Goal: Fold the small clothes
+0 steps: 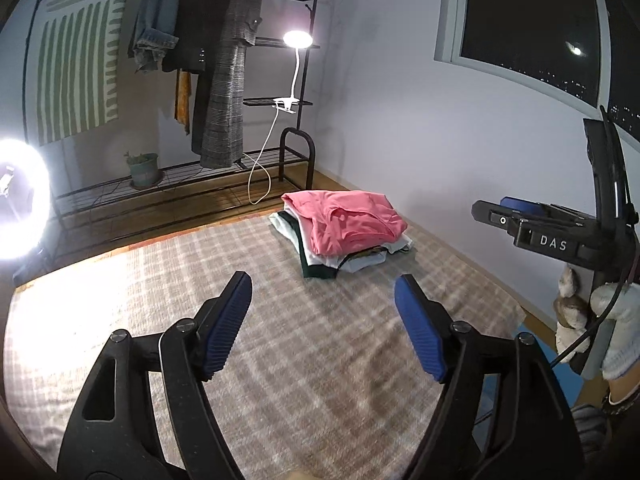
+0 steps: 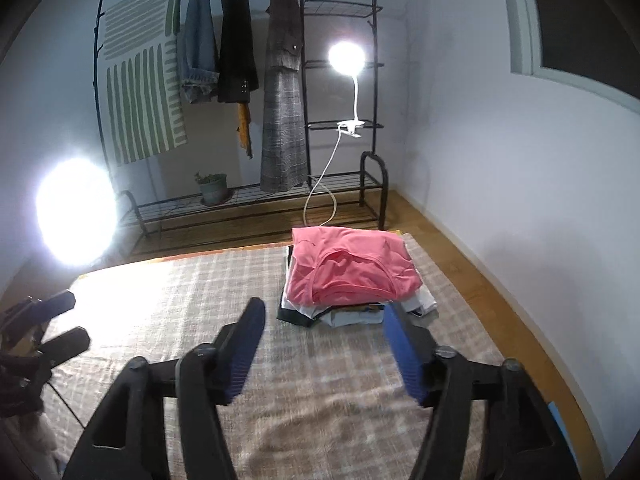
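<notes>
We see the pink shirt (image 2: 348,268) folded on top of the pile (image 2: 352,312) at twelve o'clock on the rug (image 2: 280,400), and our left gripper (image 1: 324,320) and right gripper (image 2: 324,344) have wide, empty fingers, so we should reach slowly for another piece.

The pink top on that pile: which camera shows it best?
The right wrist view: the pink top lies nearly straight ahead, its neckline facing the camera. The left wrist view shows it from the side, farther off.
</notes>
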### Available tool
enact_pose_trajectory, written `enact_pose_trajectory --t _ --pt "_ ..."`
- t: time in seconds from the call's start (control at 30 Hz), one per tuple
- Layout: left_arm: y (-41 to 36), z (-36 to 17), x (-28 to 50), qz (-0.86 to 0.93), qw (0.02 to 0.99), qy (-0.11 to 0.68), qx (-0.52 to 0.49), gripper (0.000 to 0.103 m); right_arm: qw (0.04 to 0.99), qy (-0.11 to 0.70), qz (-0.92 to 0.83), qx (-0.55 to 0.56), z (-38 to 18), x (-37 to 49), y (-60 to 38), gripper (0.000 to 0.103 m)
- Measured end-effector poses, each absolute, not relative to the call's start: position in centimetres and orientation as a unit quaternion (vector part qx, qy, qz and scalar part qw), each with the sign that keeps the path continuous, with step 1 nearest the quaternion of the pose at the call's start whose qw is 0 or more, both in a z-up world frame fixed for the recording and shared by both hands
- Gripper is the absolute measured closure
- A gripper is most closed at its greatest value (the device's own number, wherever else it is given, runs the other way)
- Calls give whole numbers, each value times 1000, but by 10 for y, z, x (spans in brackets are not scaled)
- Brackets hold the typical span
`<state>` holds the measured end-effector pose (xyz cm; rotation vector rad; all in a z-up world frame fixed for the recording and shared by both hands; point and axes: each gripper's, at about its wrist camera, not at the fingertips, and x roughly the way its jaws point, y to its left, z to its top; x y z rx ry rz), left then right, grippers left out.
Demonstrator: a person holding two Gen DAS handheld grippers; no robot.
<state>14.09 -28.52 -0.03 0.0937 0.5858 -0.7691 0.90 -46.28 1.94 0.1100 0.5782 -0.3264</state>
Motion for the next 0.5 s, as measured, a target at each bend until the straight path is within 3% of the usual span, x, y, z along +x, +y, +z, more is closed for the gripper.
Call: enact_pose_trajectory --t 0.13,0.23,0.3,0.5 --pt "-282 -6 133 -361 889 274 71 26 945 275 -170 50 11 1 -450 17" --pt "-278 -9 127 -356 892 266 77 16 947 265 -180 42 7 -1 -445 11" --pt "-277 -11 122 -347 898 258 86 13 948 253 -191 37 7 -3 -443 1" --pt "-274 -6 111 -335 909 227 100 0 948 249 -193 50 2 0 -446 0"
